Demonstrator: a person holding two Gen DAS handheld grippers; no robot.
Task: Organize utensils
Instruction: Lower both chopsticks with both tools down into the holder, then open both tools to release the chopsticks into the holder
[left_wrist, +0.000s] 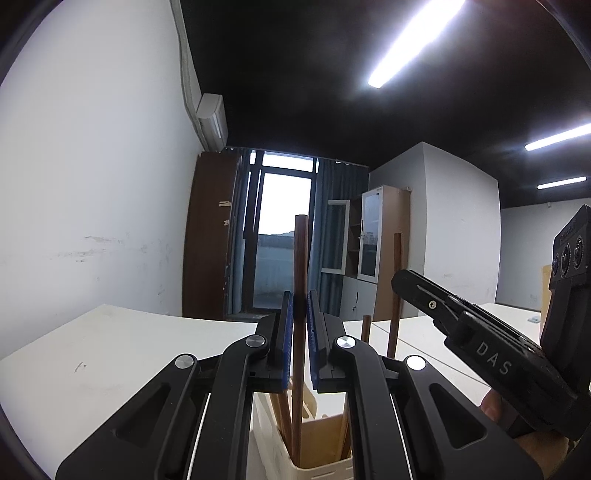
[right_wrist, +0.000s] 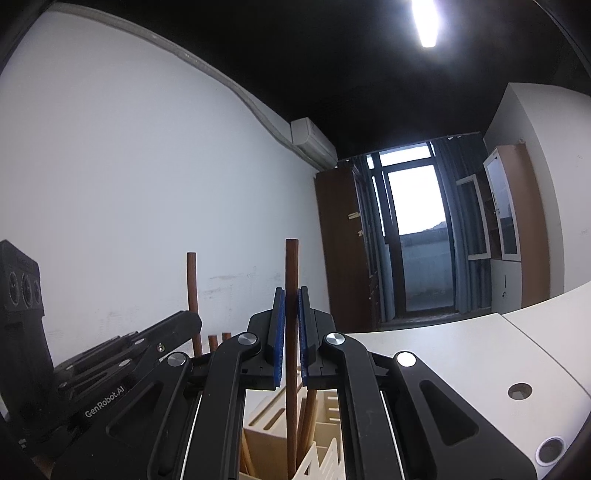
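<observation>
1. Your left gripper (left_wrist: 300, 325) is clenched on a brown wooden stick (left_wrist: 300, 258) that stands upright between its blue pads; the stick's lower end runs straight down into the cream holder (left_wrist: 273, 454) directly below the gripper.
2. Your right gripper (right_wrist: 291, 325) is likewise clamped on a second upright stick (right_wrist: 291, 266), whose lower end also reaches into the holder (right_wrist: 321, 461) beneath it.
3. The relation that matters, I judge: each stick's long axis is vertical and lines up with the holder's opening underneath, so the coming move is most likely down, not sideways (letting go only once the tip is seated).
4. Both hands sit about equally close to the holder; in the left view the right gripper (left_wrist: 397, 282) is just to the right, gripping its stick (left_wrist: 395, 295).
5. 2 shorter stick ends (right_wrist: 218, 341) poke up beside the holder's far side.
6. Materials: the sticks are round, smooth, dark wood; the holder is pale plastic with slotted walls and a wooden divider (left_wrist: 321, 439) inside; the pads are ribbed rubber. The holder stands on a white table (left_wrist: 110, 350).
</observation>
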